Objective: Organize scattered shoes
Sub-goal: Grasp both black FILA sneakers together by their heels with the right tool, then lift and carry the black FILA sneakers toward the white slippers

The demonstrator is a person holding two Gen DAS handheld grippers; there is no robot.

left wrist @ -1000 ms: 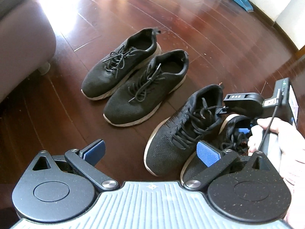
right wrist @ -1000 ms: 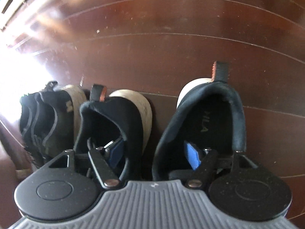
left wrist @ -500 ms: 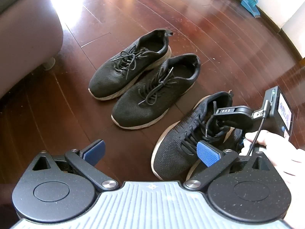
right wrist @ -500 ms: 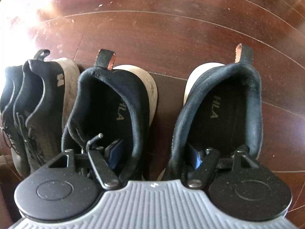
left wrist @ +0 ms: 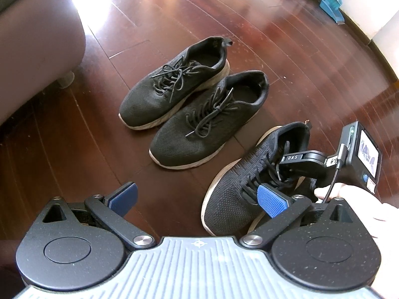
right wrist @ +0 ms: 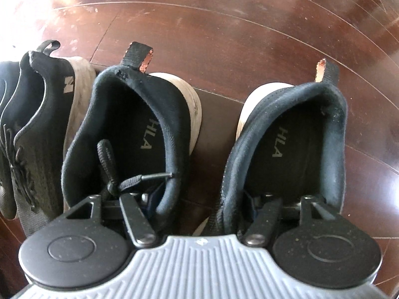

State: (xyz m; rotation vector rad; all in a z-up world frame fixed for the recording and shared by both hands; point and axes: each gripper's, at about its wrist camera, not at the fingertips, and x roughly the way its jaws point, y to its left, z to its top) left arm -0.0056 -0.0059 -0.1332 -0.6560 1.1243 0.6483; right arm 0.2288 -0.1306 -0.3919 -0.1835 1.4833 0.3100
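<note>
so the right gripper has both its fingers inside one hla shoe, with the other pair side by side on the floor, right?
Not quite: the right wrist view shows the right gripper with one finger in each of the two HLA shoes. The other pair does sit side by side.

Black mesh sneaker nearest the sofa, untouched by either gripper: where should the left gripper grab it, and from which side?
Grip the padded heel collar of the black mesh sneaker nearest the sofa, just under its pull tab, probably coming from above. The heel is its tallest part, and the open mouth lets one finger go inside and one outside. The open left gripper hangs free. Its twin sits close alongside, so a side grab looks cramped.
</note>
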